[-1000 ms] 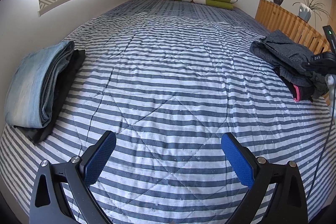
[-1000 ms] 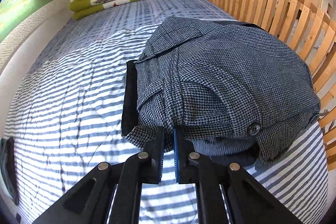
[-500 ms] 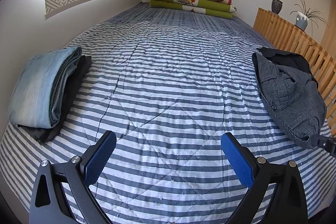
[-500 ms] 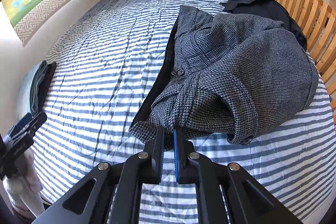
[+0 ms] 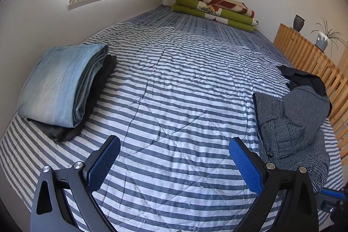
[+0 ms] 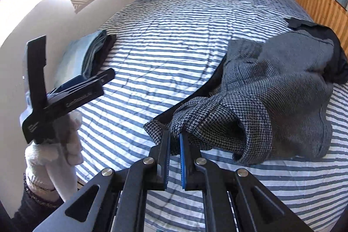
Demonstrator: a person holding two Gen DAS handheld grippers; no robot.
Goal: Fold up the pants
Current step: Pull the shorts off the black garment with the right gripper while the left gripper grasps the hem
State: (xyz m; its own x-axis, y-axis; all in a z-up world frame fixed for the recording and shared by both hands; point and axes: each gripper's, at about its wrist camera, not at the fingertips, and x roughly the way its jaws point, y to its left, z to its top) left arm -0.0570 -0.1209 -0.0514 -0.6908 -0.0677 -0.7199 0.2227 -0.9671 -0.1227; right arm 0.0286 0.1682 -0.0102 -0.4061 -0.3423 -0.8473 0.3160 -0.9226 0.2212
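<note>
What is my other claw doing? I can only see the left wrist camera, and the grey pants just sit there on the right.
Observer: The right claw is shut on an edge of the grey checked pants, pinching the fabric between its blue pads.
Child: And who is holding my left claw?
Observer: A hand in a white glove grips the handle of the left claw. It shows at the left side of the right wrist view.
</note>
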